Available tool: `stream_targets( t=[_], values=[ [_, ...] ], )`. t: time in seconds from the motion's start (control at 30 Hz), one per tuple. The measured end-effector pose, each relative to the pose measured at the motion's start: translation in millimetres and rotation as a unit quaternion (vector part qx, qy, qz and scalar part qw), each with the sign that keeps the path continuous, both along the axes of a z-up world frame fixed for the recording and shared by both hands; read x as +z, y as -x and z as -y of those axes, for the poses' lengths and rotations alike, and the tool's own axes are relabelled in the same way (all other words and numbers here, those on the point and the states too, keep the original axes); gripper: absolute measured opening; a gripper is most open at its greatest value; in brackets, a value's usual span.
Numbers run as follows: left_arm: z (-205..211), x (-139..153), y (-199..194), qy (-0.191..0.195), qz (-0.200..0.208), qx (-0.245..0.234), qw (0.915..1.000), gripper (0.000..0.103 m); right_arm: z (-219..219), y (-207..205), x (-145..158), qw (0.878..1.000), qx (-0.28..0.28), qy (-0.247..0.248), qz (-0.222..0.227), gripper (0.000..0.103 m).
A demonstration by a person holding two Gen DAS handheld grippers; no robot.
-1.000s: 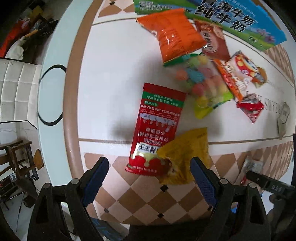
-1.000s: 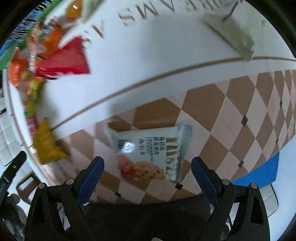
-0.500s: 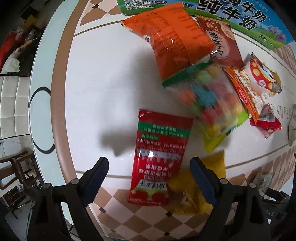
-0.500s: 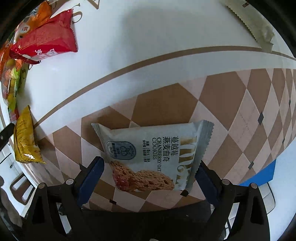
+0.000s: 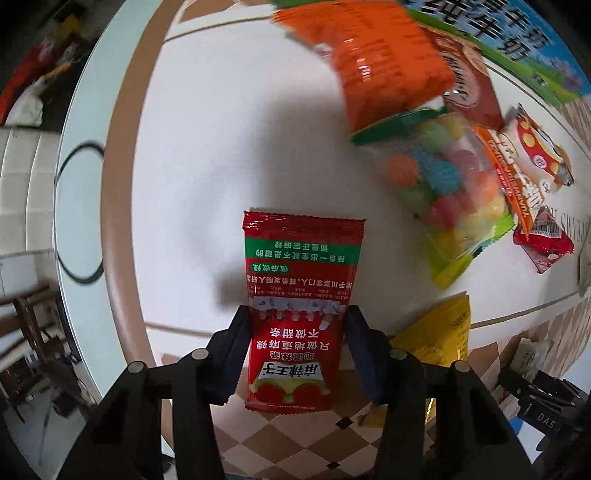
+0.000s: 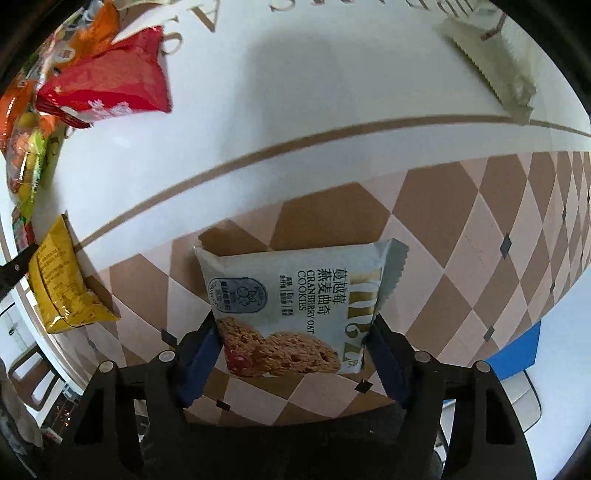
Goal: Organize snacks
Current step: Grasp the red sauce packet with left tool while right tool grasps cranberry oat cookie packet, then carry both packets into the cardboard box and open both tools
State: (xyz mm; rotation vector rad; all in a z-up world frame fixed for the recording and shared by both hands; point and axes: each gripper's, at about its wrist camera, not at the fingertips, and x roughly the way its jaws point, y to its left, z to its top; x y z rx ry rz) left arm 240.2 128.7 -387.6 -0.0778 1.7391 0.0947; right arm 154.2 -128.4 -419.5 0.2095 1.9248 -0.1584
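Observation:
My left gripper [image 5: 297, 345] is shut on a red spicy-snack packet [image 5: 299, 295] with a green band, held by its sides over the table. My right gripper [image 6: 293, 352] is shut on a pale grey cranberry oat cookie packet [image 6: 299, 291] over the checkered table border. A yellow packet [image 5: 439, 332] lies just right of the red one; it also shows in the right wrist view [image 6: 59, 280]. Farther off lie an orange bag [image 5: 373, 59], a clear bag of coloured candy balls [image 5: 447, 184] and a small red packet [image 5: 543, 243].
A blue and green milk carton box [image 5: 498, 33] lies along the far table edge. A brown-red packet [image 5: 469, 92] and a white-orange packet [image 5: 528, 162] lie in the snack row. A cream wrapper [image 6: 491, 62] lies far right. The table edge [image 5: 74, 184] curves at left.
Both grippers have moved in and closed from wide open: the left onto the red packet, the right onto the cookie packet.

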Motion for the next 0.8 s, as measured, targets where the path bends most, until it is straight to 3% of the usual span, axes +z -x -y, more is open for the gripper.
stream_targets(
  t=[0.2,0.3,0.57,0.8],
  values=[
    [-18.3,-1.2,10.2,0.005,-0.006,0.026,0.9996,0.052,-17.5,-19.4,12.7,0.999,0.018,-0.017,0.025,0.075],
    [-32.3,-5.8,2.9,0.008,-0.011,0.031,0.9994,0.058,-25.9,-27.9,11.2,0.999,0.025,-0.024,0.025,0.076],
    [-39.3,-7.7,7.2,0.008,-0.004,0.025,0.9997,0.059,-36.8,-41.6,3.3,0.999,0.031,-0.03,0.006,0.082],
    [-12.2,6.0,34.1,-0.005,0.016,0.031,0.9994,0.042,-51.8,-35.0,-2.8,0.998,0.066,0.003,0.011,0.078]
  ],
)
